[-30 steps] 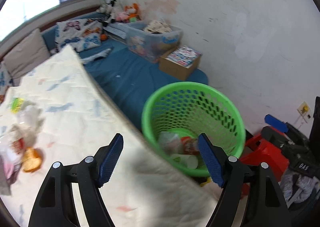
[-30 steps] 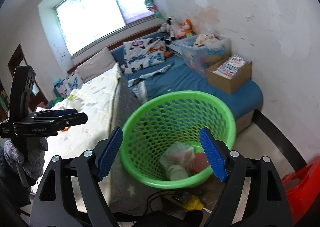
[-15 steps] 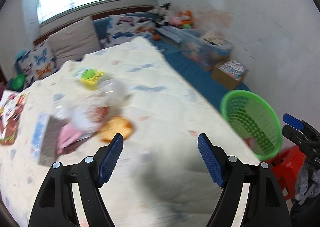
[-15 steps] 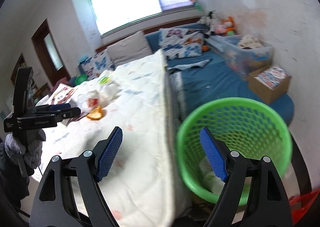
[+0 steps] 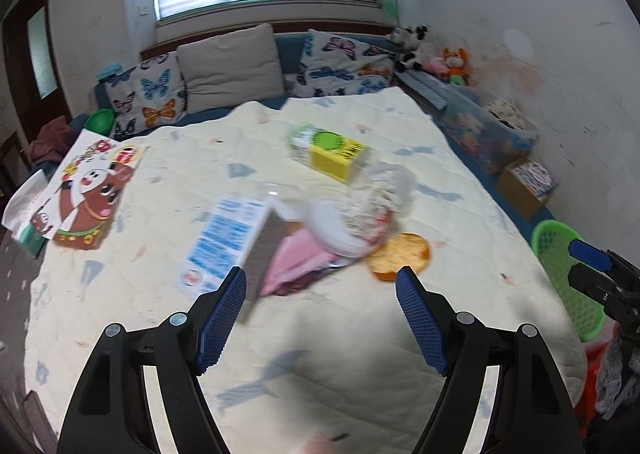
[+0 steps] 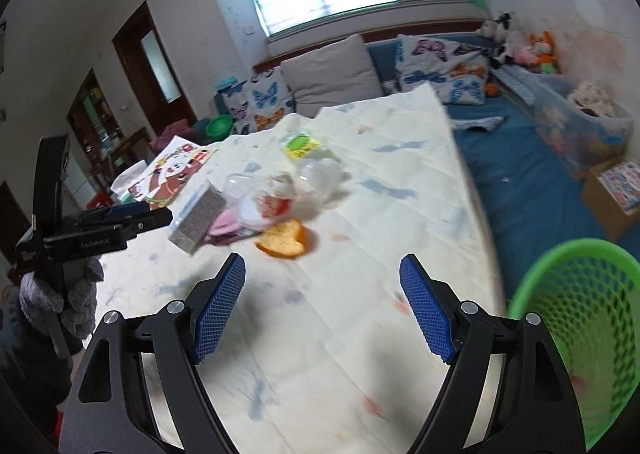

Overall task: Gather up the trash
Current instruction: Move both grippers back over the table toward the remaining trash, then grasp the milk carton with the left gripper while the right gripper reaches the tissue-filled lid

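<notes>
A heap of trash lies on the cream quilt (image 5: 320, 354): a blue-and-white carton (image 5: 224, 242), a pink wrapper (image 5: 292, 258), a white lid with crumpled clear plastic (image 5: 360, 214), an orange peel (image 5: 400, 254) and a yellow-green box (image 5: 332, 152). The heap also shows in the right wrist view, with the peel (image 6: 286, 240) nearest. My left gripper (image 5: 322, 320) is open and empty, just short of the heap. My right gripper (image 6: 322, 310) is open and empty, above the quilt (image 6: 340, 354). The green mesh basket (image 6: 580, 318) stands at the lower right, also seen in the left wrist view (image 5: 560, 262).
A cartoon bag (image 5: 92, 194) lies at the quilt's left edge. Pillows (image 5: 232, 70) line the blue couch behind. A clear bin (image 6: 580, 126) and a cardboard box (image 6: 616, 194) sit on the blue mattress at right. The left gripper shows in the right wrist view (image 6: 92, 234).
Both grippers have swung left, away from the green basket and toward the trash heap on the quilt. Both stay open and empty.
</notes>
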### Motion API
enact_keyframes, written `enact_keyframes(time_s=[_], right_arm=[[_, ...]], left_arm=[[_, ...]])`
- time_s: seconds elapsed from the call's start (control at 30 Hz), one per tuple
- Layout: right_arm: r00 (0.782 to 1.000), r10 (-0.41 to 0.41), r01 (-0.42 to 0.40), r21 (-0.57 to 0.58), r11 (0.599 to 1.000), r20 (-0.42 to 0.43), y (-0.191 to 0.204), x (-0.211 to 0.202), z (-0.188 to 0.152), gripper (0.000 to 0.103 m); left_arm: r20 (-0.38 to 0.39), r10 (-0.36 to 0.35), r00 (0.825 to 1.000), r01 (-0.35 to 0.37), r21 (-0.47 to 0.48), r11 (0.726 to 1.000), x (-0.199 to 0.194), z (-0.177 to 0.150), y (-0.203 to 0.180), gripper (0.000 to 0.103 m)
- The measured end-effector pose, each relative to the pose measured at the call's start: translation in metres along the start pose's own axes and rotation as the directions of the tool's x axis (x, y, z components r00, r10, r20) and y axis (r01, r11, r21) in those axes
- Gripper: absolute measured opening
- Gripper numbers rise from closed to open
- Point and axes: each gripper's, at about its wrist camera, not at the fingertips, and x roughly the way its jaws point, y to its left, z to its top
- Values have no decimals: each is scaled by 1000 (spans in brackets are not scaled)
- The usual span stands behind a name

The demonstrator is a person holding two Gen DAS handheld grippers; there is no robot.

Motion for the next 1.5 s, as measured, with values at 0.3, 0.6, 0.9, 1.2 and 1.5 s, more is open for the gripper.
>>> enact_keyframes(time_s=[0.3, 0.6, 0.9, 1.2, 1.5], right_arm=[[998, 42, -45, -56, 997, -52, 34, 68, 35, 70], [995, 31, -39, -79, 996, -97, 46, 125, 49, 67], [991, 20, -32, -87, 996, -130, 50, 157, 51, 62], [990, -16, -2, -130, 992, -138, 58, 176, 52, 57], [989, -47, 25, -152, 988, -142, 57, 182, 53, 44]], left_arm=[[-15, 47, 999, -48, -37, 998, 6, 1, 49, 74], [-75, 16, 997, -21, -63, 998, 42, 3, 76, 75], [-123, -12, 992, 7, -49, 999, 76, 7, 85, 79], [-139, -48, 989, 44, -35, 998, 93, 8, 87, 83], [-158, -69, 985, 62, -49, 997, 112, 10, 90, 80]])
